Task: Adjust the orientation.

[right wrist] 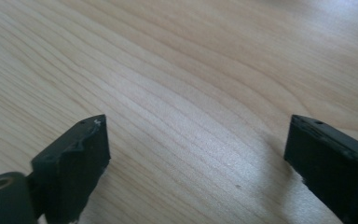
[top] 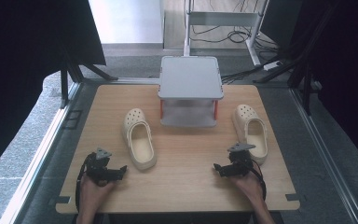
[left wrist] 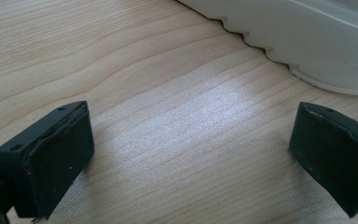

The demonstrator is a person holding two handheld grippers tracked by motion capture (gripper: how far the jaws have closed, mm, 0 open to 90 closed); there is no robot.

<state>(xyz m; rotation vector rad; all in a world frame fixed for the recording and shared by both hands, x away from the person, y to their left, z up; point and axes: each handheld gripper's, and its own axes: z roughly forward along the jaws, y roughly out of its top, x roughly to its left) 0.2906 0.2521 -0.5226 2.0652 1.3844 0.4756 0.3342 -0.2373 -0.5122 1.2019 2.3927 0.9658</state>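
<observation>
On the wooden table (top: 182, 158) two cream clogs lie either side of a grey two-level rack (top: 189, 91) at the far edge — one clog (top: 139, 137) left of centre, the other clog (top: 251, 133) to the right. Near the front edge, the left tool (top: 120, 171) rests beside the left clog's heel, its jaws spread wide with nothing between them. The right tool (top: 217, 169) sits just before the right clog — jaws likewise apart and empty.
</observation>
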